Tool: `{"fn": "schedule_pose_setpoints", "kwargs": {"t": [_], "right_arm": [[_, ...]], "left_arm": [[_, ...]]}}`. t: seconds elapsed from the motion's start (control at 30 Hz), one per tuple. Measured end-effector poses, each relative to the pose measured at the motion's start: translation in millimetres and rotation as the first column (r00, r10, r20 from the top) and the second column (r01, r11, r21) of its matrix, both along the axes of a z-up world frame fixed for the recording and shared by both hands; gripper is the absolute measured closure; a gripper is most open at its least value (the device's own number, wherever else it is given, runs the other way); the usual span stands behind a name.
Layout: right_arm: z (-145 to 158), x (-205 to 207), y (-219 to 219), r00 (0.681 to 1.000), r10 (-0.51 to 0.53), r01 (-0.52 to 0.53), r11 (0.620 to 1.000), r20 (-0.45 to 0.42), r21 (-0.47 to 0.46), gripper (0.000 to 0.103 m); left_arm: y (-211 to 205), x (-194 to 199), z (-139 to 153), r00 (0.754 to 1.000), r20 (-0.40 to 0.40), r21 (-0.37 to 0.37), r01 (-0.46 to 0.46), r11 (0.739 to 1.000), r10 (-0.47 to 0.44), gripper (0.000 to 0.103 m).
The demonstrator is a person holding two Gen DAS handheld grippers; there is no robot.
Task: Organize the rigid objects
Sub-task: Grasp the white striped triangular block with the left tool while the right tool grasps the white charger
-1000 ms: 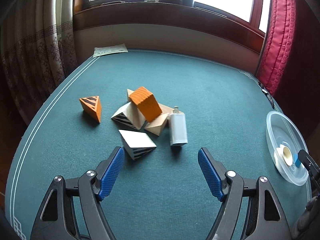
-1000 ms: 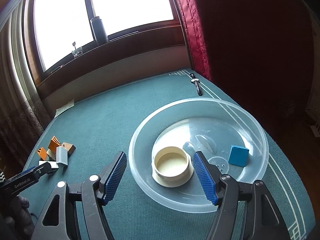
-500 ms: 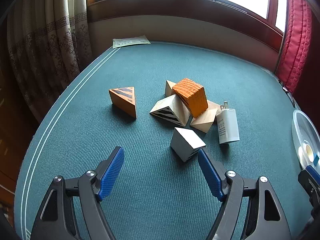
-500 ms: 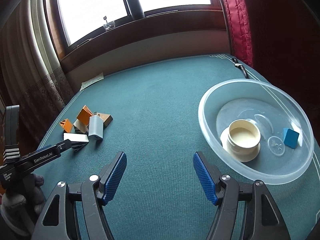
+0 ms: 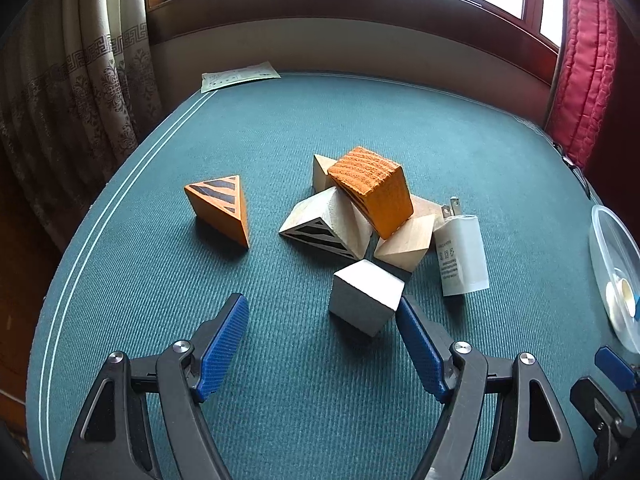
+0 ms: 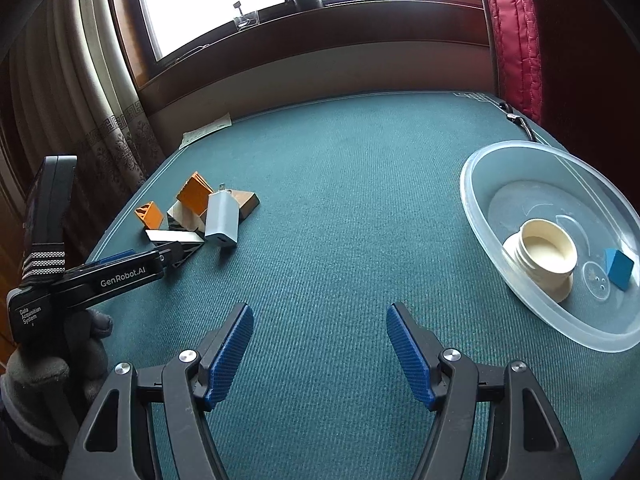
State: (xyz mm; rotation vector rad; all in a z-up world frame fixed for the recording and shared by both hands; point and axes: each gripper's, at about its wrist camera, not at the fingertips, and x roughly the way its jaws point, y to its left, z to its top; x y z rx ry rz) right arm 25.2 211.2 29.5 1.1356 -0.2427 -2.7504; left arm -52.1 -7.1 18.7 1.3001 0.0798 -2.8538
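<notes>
On the green table lies a pile of blocks: an orange ridged block, a white wedge with black stripes, a plain wooden block and a white charger plug. An orange striped wedge sits apart to the left. My left gripper is open, and a white block stands just ahead of its right fingertip, apart from the pads. My right gripper is open over bare cloth. A clear bowl to its right holds a cream jar and a blue block.
A paper sheet lies at the far left corner. Patterned curtains hang along the left edge and a red curtain at the right. A small dark object lies at the far right edge. A gloved hand holds the left tool.
My left gripper has come down and forward to the pile, so the white block is now by its right fingertip. My right gripper has swung left off the bowl to open cloth.
</notes>
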Motion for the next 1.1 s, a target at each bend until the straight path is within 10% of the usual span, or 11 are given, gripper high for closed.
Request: {"fn": "schedule_pose_setpoints", "kwargs": {"t": [0.33,0.93,1.1], "right_arm": [[-8.6,-6.3,-2.4,1.0,-0.005,0.005,1.0,0.03,0.01,0.031],[2.8,-36.3,-34.4,0.997,0.061,-0.062,0.998,0.049,0.018,0.031],[11.0,-50.1,-54.2,0.994,0.104,-0.106,0.994,0.038,0.034,0.047]], "left_arm": [[9.1,-4.8,-1.3,0.997,-0.012,0.048,0.081,0.996,-0.081,0.064],[-16.2,9.1,3.0,0.998,-0.063,0.148,0.005,0.989,0.005,0.065],[-16.9,11.0,1.9,0.998,-0.061,0.141,-0.003,0.99,0.011,0.065]]}}
